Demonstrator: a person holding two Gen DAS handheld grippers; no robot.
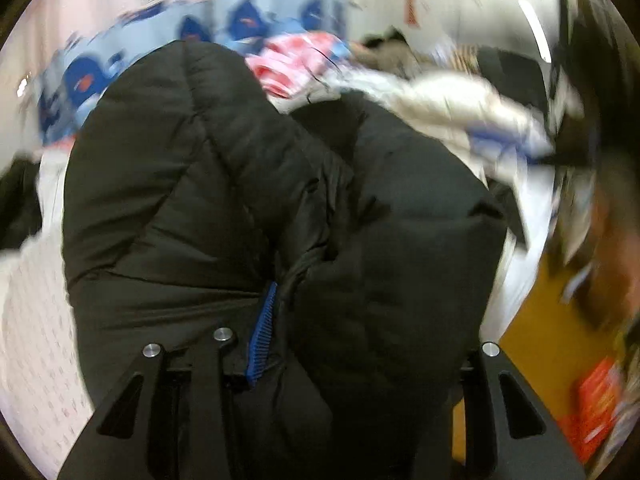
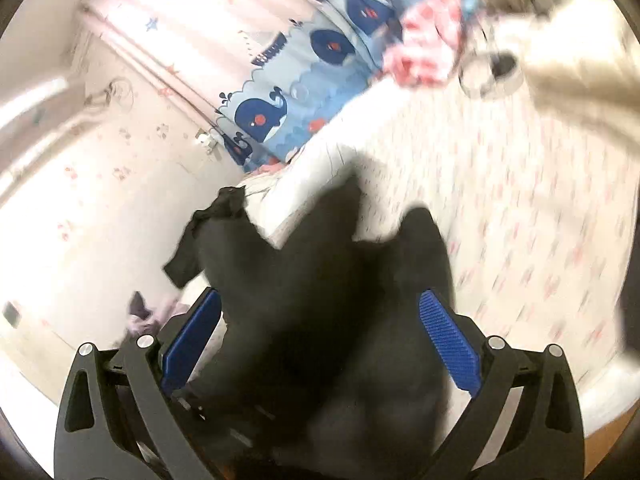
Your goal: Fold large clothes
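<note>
Under both of your tools lies the bed (image 2: 520,216), its white sheet dotted with small pink marks, running up to a whale-print curtain (image 2: 288,92) in blues at its far edge. In the left wrist view the same curtain (image 1: 240,20) shows blurred across the top.

Your black puffer jacket (image 1: 248,184) fills most of the left wrist view, bunched in thick quilted folds above the bed. In the right wrist view the jacket (image 2: 320,300) hangs as a dark, blurred mass over the bed's near edge.

Beyond the jacket a pile of other clothes sits on the bed: a cream padded garment (image 1: 452,104) and a pink-and-white patterned piece (image 1: 292,64), just beside each other.

Your left tool (image 1: 316,336) is buried in jacket fabric; one blue pad (image 1: 262,340) shows, pressed against a fold, and the other finger is hidden behind the cloth, so it appears to be gripping the jacket.

Your right tool (image 2: 320,336) stands wide, its blue pads (image 2: 448,340) well apart with the jacket bunched between them; the blur keeps you from telling whether the pads press on it.
</note>
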